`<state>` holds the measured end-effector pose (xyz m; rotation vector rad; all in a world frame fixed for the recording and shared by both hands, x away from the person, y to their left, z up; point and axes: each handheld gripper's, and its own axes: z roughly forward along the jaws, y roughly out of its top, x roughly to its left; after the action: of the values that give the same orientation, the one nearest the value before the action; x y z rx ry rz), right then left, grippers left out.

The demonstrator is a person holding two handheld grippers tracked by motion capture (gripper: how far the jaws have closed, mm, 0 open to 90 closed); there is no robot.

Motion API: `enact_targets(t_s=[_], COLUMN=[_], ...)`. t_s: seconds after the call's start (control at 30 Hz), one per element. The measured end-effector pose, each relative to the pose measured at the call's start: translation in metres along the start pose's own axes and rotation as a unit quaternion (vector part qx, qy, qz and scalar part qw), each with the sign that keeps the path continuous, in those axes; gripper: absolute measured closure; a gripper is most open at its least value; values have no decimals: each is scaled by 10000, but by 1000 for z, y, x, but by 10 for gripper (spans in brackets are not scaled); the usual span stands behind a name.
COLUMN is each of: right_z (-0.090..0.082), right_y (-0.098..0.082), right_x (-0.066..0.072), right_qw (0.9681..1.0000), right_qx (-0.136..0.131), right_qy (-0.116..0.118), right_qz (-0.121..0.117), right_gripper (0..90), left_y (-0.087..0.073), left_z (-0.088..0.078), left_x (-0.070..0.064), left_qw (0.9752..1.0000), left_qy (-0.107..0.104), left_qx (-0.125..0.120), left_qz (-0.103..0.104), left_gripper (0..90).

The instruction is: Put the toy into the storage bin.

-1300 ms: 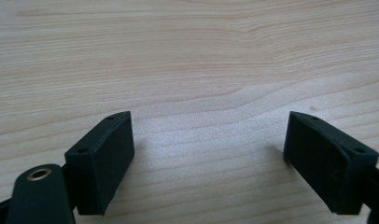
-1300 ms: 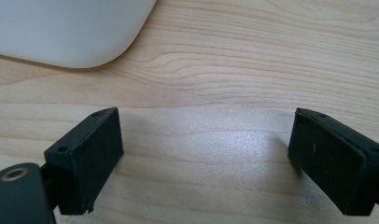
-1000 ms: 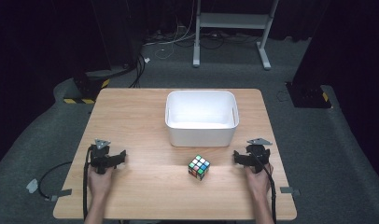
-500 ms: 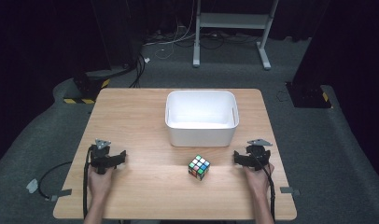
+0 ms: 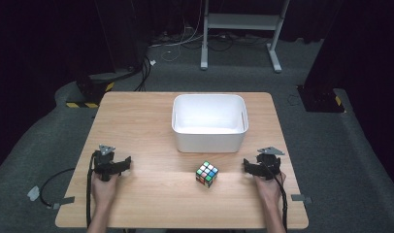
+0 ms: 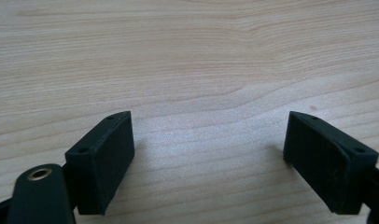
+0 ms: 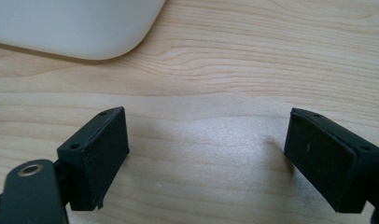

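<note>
Multicoloured puzzle cube (image 5: 207,174) (corner toward the person) on table (image 5: 146,121).

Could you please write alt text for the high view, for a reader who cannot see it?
A person's two hands rest a left gripper and a right gripper on a wooden table, either side of a colourful puzzle cube. A white bin sits just behind the cube.

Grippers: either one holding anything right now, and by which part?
Nothing held. Left gripper and right gripper are open over bare table; the cube lies untouched.
</note>
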<state>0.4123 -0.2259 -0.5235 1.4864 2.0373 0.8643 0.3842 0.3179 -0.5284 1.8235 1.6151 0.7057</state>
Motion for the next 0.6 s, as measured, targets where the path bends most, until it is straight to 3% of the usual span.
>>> enact_targets(t_s=[0.37,0.6], right_z=[-4,-10], right_y=[-4,-8], right_x=[8,11], right_qw=[9995,9994], right_qx=[58,-57], right_qy=[215,270], right_qz=[-233,-211], right_gripper=[181,177], left_y=[0,0], left_z=[0,0], left_x=[0,0], left_qw=[10000,10000], left_qy=[3,3], left_qx=[-1,-2], left_qz=[-2,-5], left_gripper=[165,165])
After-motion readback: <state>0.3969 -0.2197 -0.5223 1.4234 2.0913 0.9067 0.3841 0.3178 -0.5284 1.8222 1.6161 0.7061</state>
